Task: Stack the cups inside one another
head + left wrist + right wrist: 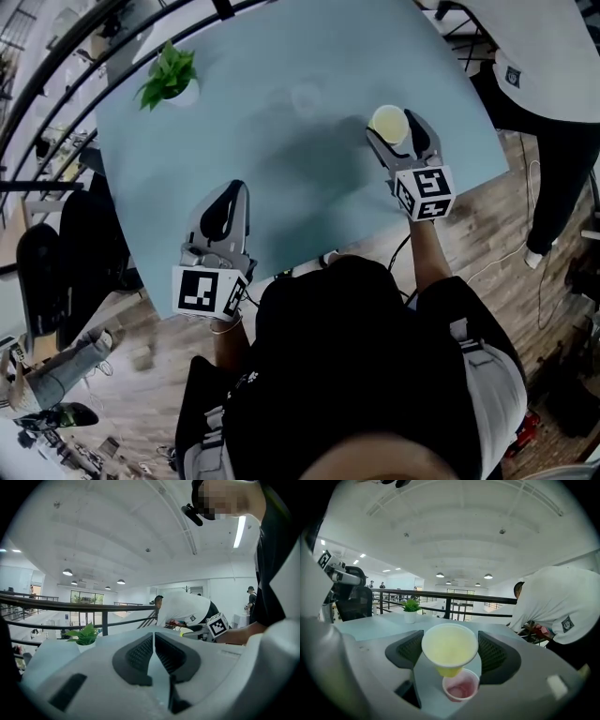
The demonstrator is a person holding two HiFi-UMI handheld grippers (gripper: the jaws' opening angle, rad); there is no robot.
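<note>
A pale yellow cup (449,649) sits between the pads of my right gripper (451,652), tilted so its mouth faces the camera. Its base hangs just over a smaller pink cup (461,686) that stands upright on the table below the jaws. From above, the yellow cup (388,123) shows in my right gripper (396,129) near the table's far right; the pink cup is hidden there. My left gripper (233,190) rests on the near left of the table. In its own view, my left gripper (153,637) has its pads together with nothing held.
The light blue table (281,141) carries a small potted plant (169,77) at its far left corner. A black railing (440,595) runs behind the table. A person in a white shirt (548,56) bends over another table at the right.
</note>
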